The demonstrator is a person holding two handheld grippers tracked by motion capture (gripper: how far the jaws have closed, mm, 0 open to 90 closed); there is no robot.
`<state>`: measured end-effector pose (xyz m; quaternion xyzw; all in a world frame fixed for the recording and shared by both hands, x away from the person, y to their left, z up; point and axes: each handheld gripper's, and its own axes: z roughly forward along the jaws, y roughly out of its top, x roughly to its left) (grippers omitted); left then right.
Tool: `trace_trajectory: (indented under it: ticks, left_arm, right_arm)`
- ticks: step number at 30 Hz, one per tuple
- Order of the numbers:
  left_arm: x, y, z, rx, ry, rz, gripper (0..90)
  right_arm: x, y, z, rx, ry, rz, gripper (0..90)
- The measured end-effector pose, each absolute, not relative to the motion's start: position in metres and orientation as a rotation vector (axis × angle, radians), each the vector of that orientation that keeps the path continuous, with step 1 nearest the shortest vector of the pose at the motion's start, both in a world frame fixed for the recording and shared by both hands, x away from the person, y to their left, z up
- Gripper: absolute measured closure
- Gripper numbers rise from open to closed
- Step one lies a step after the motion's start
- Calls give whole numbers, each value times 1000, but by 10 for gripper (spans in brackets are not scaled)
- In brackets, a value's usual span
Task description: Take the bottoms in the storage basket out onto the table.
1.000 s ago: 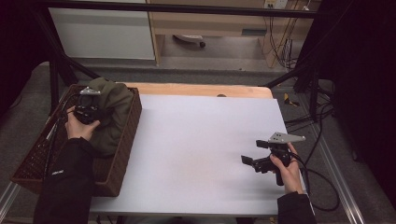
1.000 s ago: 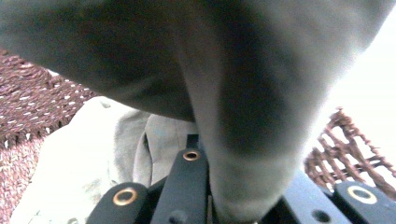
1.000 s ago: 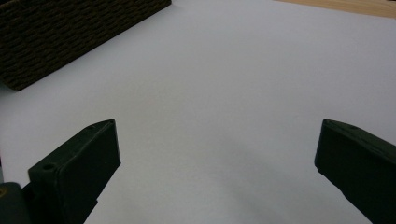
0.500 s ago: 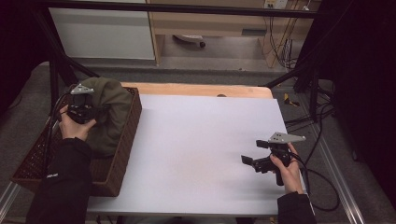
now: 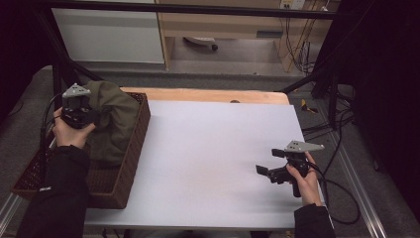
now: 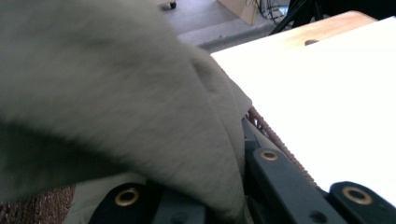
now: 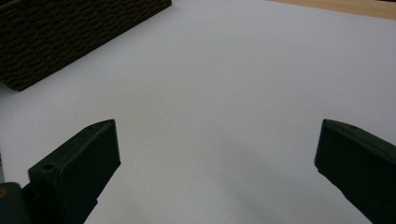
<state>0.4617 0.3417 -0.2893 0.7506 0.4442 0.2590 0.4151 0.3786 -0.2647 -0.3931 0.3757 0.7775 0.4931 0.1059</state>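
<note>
An olive-green garment (image 5: 115, 121) lies heaped in a brown wicker basket (image 5: 130, 171) at the table's left edge. My left gripper (image 5: 97, 117) is shut on a fold of it, held above the basket's far end. In the left gripper view the cloth (image 6: 116, 93) drapes over both black jaws and hides their tips. My right gripper (image 5: 270, 161) rests low over the white tabletop (image 5: 213, 144) at the right. It stands open, with nothing between its jaws (image 7: 217, 140).
The basket's woven wall (image 7: 70, 32) shows at the top left of the right gripper view. A bare wooden strip (image 5: 208, 95) runs along the table's far edge. Cables (image 5: 341, 193) trail off the right side, and dark frame poles stand at the back corners.
My left gripper has moved up and to the left with the garment, pulling the cloth higher out of the basket. The right gripper has stayed where it was.
</note>
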Motion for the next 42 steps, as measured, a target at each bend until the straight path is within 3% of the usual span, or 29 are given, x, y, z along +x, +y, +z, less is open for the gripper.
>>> trace_trajectory:
  ticks: [42]
  left_arm:
    - [415,346,-222,1870,978,684,880]
  right_arm:
    - [378,-264,-393,1106,2293,1446,7]
